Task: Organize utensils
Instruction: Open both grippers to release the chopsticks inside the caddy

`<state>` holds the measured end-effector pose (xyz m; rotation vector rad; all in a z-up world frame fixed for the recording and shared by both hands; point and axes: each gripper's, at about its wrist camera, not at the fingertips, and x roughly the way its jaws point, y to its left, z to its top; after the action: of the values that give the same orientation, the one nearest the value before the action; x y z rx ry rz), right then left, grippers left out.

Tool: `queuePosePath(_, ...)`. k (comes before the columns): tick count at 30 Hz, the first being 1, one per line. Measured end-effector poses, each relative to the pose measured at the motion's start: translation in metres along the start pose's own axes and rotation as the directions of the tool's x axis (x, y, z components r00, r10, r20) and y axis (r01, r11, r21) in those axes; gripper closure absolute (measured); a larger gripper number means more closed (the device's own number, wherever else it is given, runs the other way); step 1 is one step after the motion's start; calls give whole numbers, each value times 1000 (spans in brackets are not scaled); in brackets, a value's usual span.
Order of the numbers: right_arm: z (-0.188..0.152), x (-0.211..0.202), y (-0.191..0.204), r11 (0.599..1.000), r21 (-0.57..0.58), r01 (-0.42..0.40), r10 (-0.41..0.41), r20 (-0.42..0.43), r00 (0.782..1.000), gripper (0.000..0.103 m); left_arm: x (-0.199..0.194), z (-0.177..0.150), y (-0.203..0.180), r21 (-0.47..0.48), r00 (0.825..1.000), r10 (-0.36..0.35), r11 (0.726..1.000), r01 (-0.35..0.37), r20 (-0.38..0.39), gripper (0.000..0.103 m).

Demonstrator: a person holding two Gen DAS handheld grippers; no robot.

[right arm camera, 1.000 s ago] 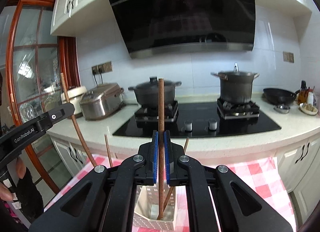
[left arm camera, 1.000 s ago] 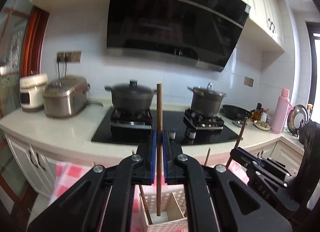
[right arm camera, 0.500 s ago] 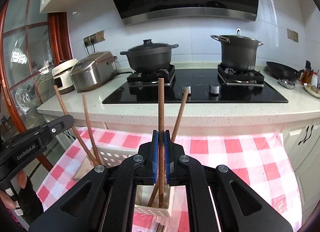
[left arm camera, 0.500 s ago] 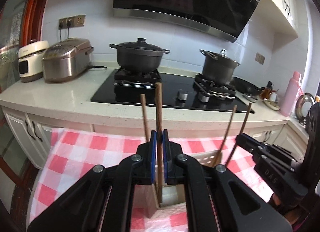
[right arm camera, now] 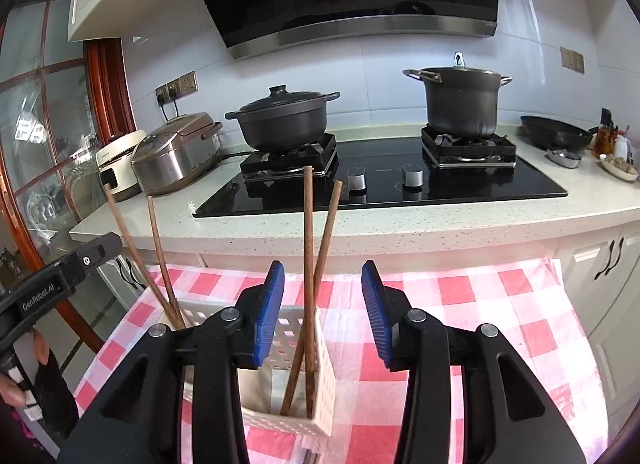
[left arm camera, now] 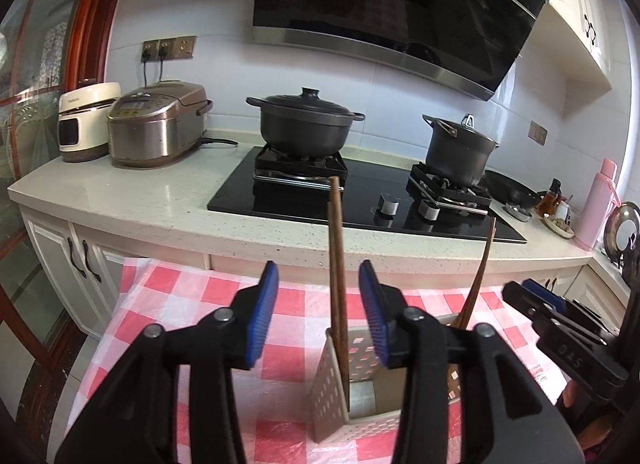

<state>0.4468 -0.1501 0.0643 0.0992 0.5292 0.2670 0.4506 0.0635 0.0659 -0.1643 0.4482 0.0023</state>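
Observation:
A white perforated utensil holder [left arm camera: 332, 380] stands on the red-checked cloth; it also shows in the right wrist view [right arm camera: 304, 344]. My left gripper [left arm camera: 318, 310] is open and empty above its left end, where brown chopsticks [left arm camera: 336, 264] stand free. My right gripper [right arm camera: 322, 312] is open and empty above the right end, where two chopsticks [right arm camera: 308, 248] lean in a compartment. Two more chopsticks [right arm camera: 160, 256] stand at the holder's left end. The right gripper shows at the right edge of the left wrist view [left arm camera: 560, 328].
The red-checked cloth [right arm camera: 480, 304] covers the table. Behind it runs a counter [left arm camera: 140, 200] with a black hob, two dark pots [left arm camera: 304, 124], two rice cookers [left arm camera: 156, 128], a pan and a pink bottle [left arm camera: 598, 204].
Both grippers have lowered toward the holder and opened, letting go of their chopsticks, which now stand in the holder's compartments.

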Motion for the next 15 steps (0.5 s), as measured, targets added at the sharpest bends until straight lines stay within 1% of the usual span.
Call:
queuePosePath(1,-2,-4,0,1000,0,-1,1,-1,1000,63,-4,-1,0,0,1000,5,1000,-5,6,52)
queuePosePath(2,-4,-7,-1,1000,-1,0,0,-1,1000,63,-9,-3,1,2,1000,13,1000,-13,14,50)
queuePosePath(4,-11,-15,-2,1000,-5,6,-6,-4,1000,63,-21,-9,2,12,999,40,999,-40,33,36)
queuePosePath(5,-16,-20,-4,1000,-2,6,-6,-8,1000,63,-26,-13,3,14,998,50,999,-50,41,32)
queuePosePath(7,-25,-27,-5,1000,0,3,-3,-19,1000,63,-37,-23,6,17,996,71,997,-72,55,22)
queuePosePath(10,-42,-40,-6,1000,-4,11,-12,-32,999,63,-51,-39,11,18,995,85,996,-86,54,15)
queuePosePath(15,-74,-57,-5,1000,2,15,-15,-65,998,63,-73,-67,18,16,994,96,995,-96,48,9)
